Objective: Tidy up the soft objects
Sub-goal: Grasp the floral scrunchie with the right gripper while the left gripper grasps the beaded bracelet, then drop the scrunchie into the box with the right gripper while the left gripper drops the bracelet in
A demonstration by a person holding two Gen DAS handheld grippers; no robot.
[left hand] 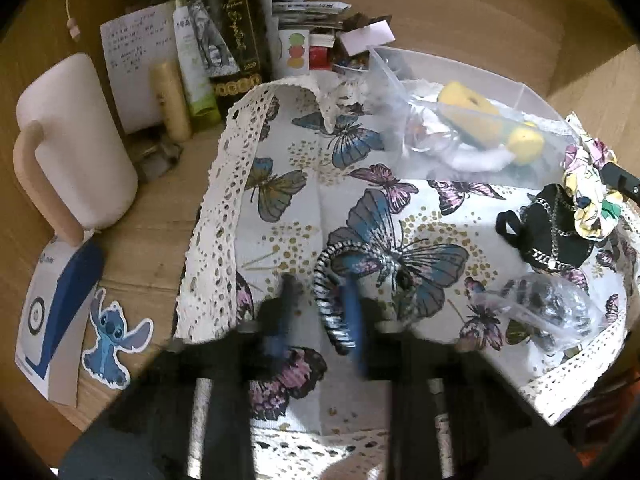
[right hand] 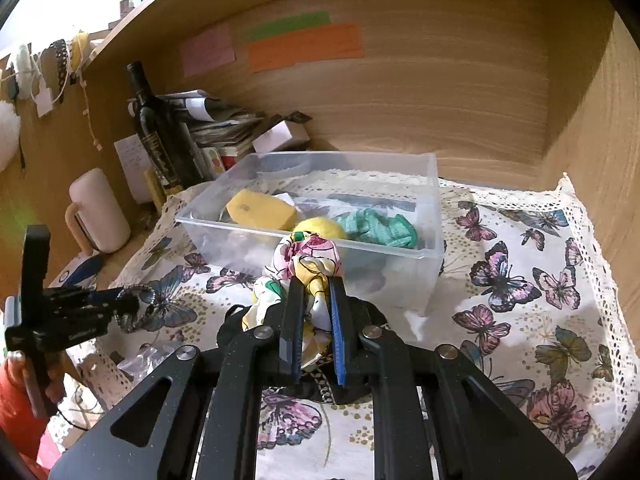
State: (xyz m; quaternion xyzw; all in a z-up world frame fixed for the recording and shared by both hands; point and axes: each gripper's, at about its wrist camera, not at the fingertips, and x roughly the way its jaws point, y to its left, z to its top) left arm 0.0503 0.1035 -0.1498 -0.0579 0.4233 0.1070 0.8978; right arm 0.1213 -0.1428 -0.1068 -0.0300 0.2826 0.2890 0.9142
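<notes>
Where the right wrist view begins at its left edge, the left claw [right hand: 132, 308] is pinched shut on a black-and-white striped hair tie [right hand: 138, 312] just above the butterfly cloth [right hand: 520, 280]. In the left wrist view that hair tie [left hand: 344, 300] loops around the blurred blue pads at lower centre. Further right, at centre of the right wrist view, the right claw [right hand: 314, 300] grips a floral scrunchie [right hand: 308, 264], held just in front of the clear plastic box [right hand: 432, 216]. Inside the box lie a yellow sponge [right hand: 260, 210] and a green scrunchie [right hand: 376, 228]. A black chained item [left hand: 552, 232] rests on the cloth at right in the left wrist view.
</notes>
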